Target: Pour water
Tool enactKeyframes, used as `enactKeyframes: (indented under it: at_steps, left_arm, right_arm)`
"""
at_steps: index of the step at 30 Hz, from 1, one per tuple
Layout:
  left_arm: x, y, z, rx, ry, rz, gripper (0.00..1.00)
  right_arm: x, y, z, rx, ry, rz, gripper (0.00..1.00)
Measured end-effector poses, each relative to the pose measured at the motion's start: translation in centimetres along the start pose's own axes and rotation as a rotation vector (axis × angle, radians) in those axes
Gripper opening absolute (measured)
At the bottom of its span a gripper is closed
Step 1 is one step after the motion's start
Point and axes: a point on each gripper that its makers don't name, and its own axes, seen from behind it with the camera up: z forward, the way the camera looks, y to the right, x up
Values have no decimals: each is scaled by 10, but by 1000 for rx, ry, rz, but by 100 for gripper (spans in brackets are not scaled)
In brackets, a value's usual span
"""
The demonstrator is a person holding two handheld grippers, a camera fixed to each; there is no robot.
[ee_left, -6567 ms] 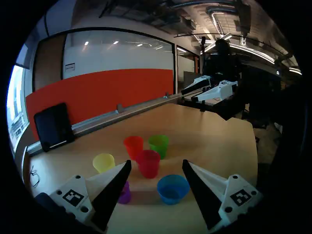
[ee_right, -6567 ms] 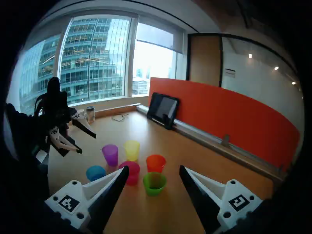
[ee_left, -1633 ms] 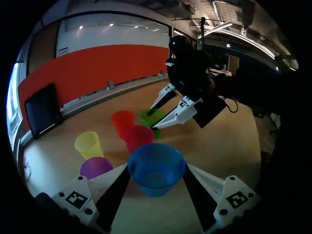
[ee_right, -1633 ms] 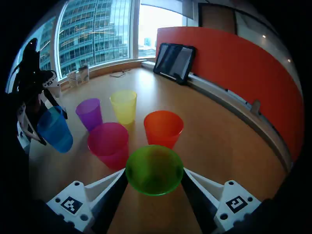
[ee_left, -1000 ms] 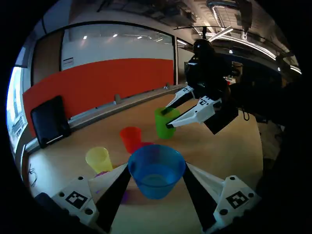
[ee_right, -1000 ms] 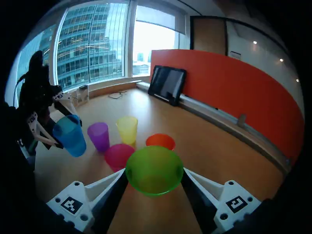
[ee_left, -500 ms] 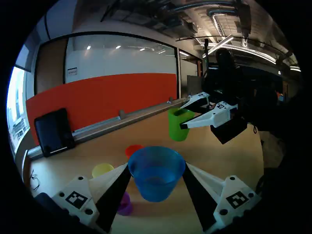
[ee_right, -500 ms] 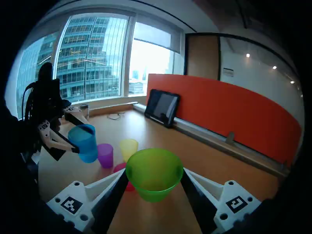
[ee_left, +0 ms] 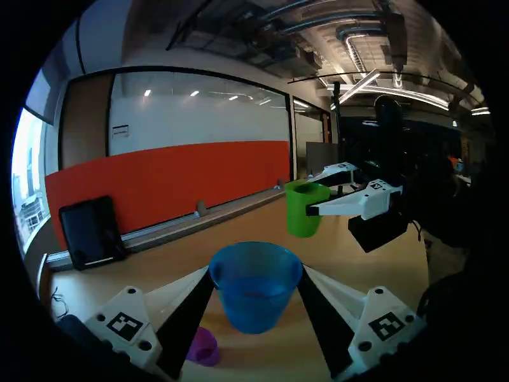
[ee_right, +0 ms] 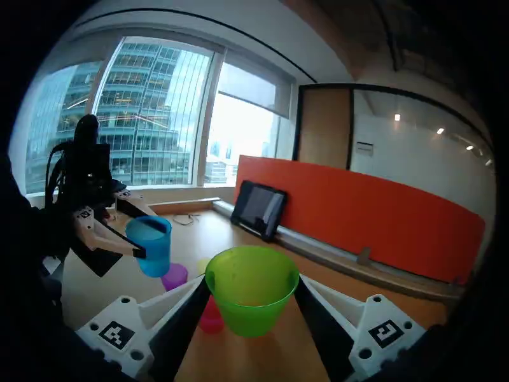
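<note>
Blue cup (ee_left: 256, 286), water low inside it, is clamped between the fingers of my left gripper (ee_left: 254, 274), upright and lifted off the counter (ee_left: 184, 251). Right gripper (ee_right: 251, 279) is closed on the green cup (ee_right: 252, 299), also upright and raised; it looks empty. The cups are well apart, not yet rim to rim.

Risks:
- Tipping blue before its lip is over green's mouth sends water onto the counter or the purple cup (ee_left: 205, 347) below.
- Smooth tapered plastic may slide through the fingers as it tilts.
- A fast tilt could overshoot the far rim.
- Green must be level while receiving.
</note>
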Motion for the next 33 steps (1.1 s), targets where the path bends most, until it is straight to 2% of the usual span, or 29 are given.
enactKeyframes:
  at_steps: [9,18,24,33]
  left_arm:
    - [22,0,-1,-3,47,4,87]
    - [35,0,-3,-11,82,-9,88]
    - [39,-1,-2,-16,92,-17,87]
    - [48,-5,1,-9,104,1,87]
  right_arm:
    - [30,-10,-4,-11,83,11,92]
    - [48,-8,-11,-38,151,37,92]
    - [52,-7,-13,-35,159,42,92]
    - [51,-9,-11,-24,159,45,92]
